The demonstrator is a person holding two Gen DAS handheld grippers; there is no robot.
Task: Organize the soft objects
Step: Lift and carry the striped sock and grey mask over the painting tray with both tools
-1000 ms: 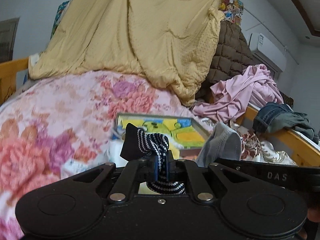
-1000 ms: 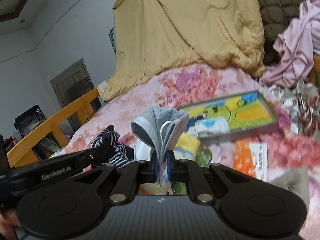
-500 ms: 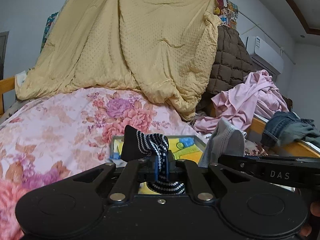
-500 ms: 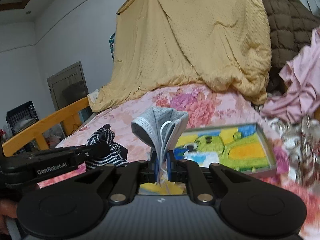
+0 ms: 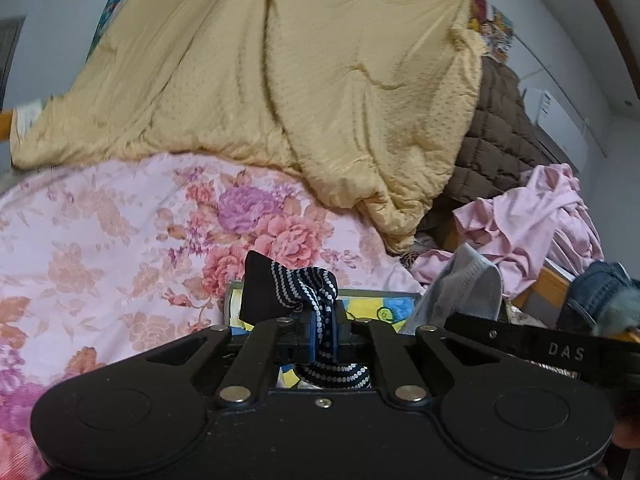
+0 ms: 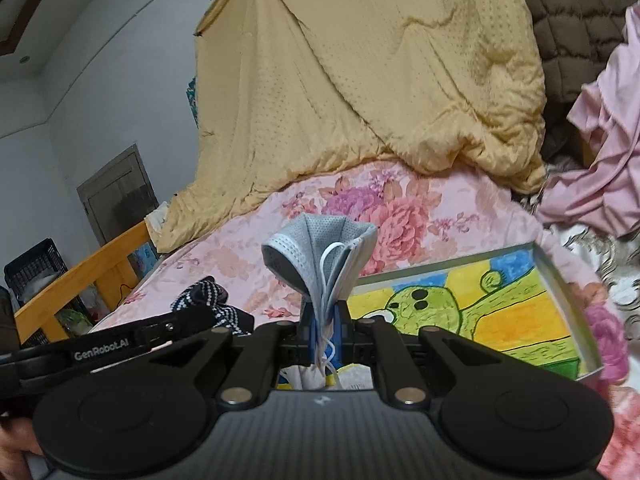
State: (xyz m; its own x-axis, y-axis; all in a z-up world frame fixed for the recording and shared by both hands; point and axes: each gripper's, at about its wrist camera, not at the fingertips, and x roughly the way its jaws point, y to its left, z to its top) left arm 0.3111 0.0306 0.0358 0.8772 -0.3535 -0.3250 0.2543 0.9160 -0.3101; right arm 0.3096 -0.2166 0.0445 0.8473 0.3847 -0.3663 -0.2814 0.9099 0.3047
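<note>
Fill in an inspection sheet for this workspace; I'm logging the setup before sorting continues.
Surface: bed with floral quilt.
Job's things: dotted dark sock; grey face mask.
Clutter: shallow tray with a cartoon picture, yellow comforter, pink garment, jeans.
Grippers: left gripper shut on the sock; right gripper shut on the mask.
Cables: nothing seen.
Surroundings: wooden bed rail, black crate, door.
</note>
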